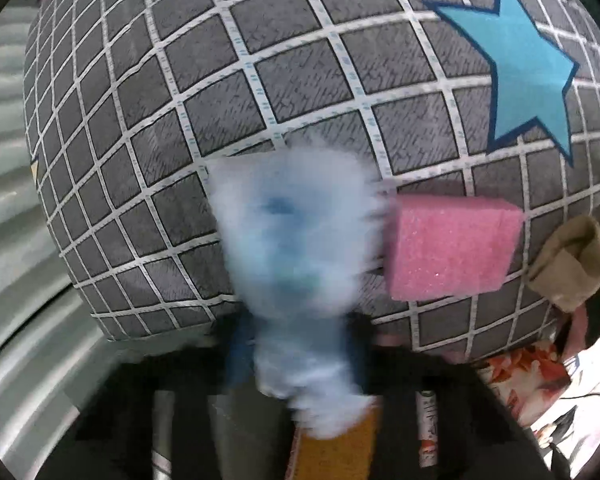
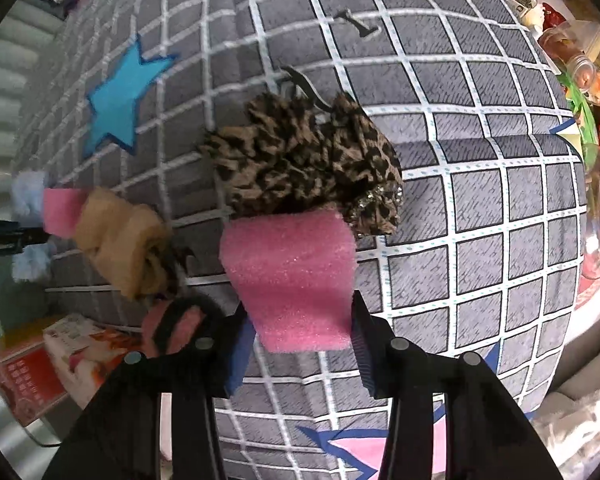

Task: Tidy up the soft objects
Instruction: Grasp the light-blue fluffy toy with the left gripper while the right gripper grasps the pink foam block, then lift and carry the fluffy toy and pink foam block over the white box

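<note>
My left gripper (image 1: 296,344) is shut on a fluffy light-blue soft object (image 1: 292,240), held over the grey checked bedspread (image 1: 180,100); the picture of it is blurred. Just right of it lies a pink foam block (image 1: 452,246), then a tan rolled cloth (image 1: 568,264). My right gripper (image 2: 300,324) is shut on a second pink foam block (image 2: 292,276), held just in front of a leopard-print scrunchie (image 2: 304,164). In the right wrist view the tan roll (image 2: 124,236), the first pink block (image 2: 60,210) and the blue fluff (image 2: 30,196) show at the left.
The bedspread (image 2: 500,220) has a blue star patch (image 2: 116,100) and a pink star patch (image 2: 360,448). A black-and-pink item (image 2: 180,320) lies near the bed edge. Printed boxes (image 2: 60,360) sit lower left. Snack packets and jars (image 2: 580,72) crowd the far right.
</note>
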A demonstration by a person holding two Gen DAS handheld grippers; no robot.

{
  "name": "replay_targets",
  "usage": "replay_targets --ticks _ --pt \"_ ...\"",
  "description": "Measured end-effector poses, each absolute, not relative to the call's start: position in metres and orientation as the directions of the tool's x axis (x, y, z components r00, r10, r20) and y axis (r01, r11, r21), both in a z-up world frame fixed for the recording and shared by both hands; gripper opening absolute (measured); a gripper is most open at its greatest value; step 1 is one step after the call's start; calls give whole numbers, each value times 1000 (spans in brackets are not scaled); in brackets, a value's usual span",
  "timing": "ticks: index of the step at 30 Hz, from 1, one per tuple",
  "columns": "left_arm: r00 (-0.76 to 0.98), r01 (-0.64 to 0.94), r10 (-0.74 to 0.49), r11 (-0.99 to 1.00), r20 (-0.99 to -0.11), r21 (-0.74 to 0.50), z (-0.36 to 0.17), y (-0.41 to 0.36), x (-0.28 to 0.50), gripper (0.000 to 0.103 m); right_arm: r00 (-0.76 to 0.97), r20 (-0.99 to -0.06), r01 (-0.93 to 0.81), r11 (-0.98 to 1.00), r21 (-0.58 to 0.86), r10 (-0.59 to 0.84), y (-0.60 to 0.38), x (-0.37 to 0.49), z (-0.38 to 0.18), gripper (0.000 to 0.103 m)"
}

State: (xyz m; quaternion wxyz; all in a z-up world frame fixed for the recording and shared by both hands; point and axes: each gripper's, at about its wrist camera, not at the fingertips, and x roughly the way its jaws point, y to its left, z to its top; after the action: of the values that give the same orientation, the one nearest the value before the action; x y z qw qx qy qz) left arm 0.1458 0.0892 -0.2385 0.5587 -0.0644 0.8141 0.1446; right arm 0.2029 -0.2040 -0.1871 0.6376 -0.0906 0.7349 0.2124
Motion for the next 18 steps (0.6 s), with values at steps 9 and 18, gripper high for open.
replay_targets --ticks 9,18 --pt "-183 -318 107 934 -977 162 -178 91 138 26 -135 -968 -358 901 246 211 -217 212 -151 46" --pt "19 -279 68 958 -997 60 -104 53 126 26 -126 -966 -356 899 255 224 -229 205 -140 46"
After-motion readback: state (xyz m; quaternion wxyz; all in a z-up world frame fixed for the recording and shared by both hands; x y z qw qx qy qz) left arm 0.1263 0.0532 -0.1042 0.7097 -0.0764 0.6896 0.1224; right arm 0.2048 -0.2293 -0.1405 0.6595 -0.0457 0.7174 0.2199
